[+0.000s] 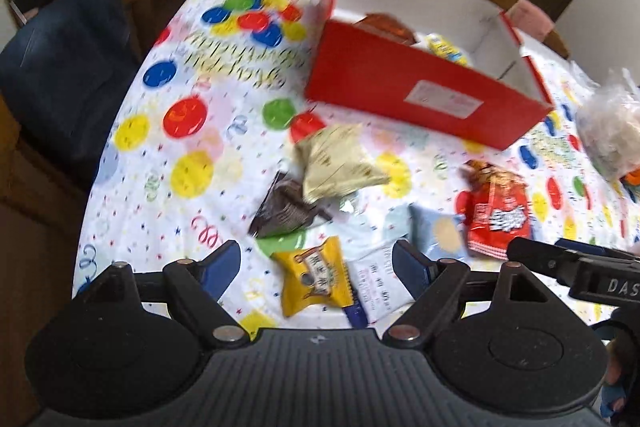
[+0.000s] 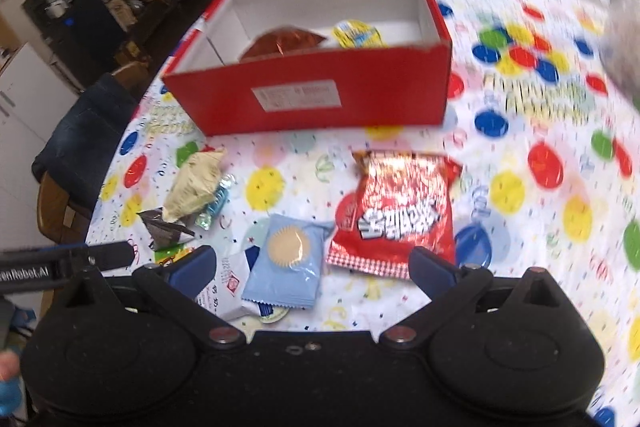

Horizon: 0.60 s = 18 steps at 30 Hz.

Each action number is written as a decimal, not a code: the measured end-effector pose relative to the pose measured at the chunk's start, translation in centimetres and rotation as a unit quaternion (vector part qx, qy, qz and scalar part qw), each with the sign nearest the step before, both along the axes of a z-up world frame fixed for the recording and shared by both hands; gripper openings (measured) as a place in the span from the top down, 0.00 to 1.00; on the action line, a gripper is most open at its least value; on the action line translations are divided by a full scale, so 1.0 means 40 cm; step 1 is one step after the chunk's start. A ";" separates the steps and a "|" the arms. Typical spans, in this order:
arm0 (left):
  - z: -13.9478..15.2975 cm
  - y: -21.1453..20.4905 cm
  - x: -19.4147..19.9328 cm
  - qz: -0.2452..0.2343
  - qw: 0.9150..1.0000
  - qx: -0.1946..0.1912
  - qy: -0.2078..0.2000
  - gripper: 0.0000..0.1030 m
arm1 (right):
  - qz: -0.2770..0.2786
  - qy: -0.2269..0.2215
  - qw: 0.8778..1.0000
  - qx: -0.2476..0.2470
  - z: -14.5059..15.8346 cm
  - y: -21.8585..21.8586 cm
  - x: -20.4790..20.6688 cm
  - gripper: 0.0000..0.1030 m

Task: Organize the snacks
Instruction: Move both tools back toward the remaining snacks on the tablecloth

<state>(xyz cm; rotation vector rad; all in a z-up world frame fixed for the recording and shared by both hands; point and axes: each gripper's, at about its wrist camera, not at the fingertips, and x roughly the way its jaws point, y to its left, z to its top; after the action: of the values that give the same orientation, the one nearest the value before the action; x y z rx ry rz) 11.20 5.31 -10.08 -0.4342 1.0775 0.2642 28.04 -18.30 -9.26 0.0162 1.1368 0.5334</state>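
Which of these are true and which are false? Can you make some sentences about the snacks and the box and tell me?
1. The red box already holds two snacks. True.
2. The left gripper is squeezing the yellow packet. False: it is open, and the packet lies on the tablecloth.
3. The big red bag is inside the box. False: it lies on the table in front of it.
4. The right gripper is open. True.
5. The light blue packet lies beside the red bag. True.

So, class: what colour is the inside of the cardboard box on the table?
White inside the red cardboard box, clearest in the right wrist view.
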 end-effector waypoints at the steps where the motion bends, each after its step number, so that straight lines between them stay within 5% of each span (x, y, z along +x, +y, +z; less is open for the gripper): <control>1: -0.011 0.004 0.002 0.004 1.000 -0.003 0.006 0.19 | -0.005 0.008 1.000 0.000 -0.009 0.001 0.004 0.00; 7: -0.087 0.028 0.010 0.033 0.998 -0.026 0.047 0.19 | -0.015 0.053 0.998 0.012 -0.054 0.021 0.022 0.04; 18: -0.140 0.037 0.027 0.047 0.995 -0.045 0.070 0.19 | -0.025 0.094 0.995 0.014 -0.121 0.085 0.060 0.26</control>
<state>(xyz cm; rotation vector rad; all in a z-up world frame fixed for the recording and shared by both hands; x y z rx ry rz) 12.27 6.79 -15.67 -0.5554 1.2112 0.3349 30.43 -14.92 -14.09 0.1219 1.3087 0.5104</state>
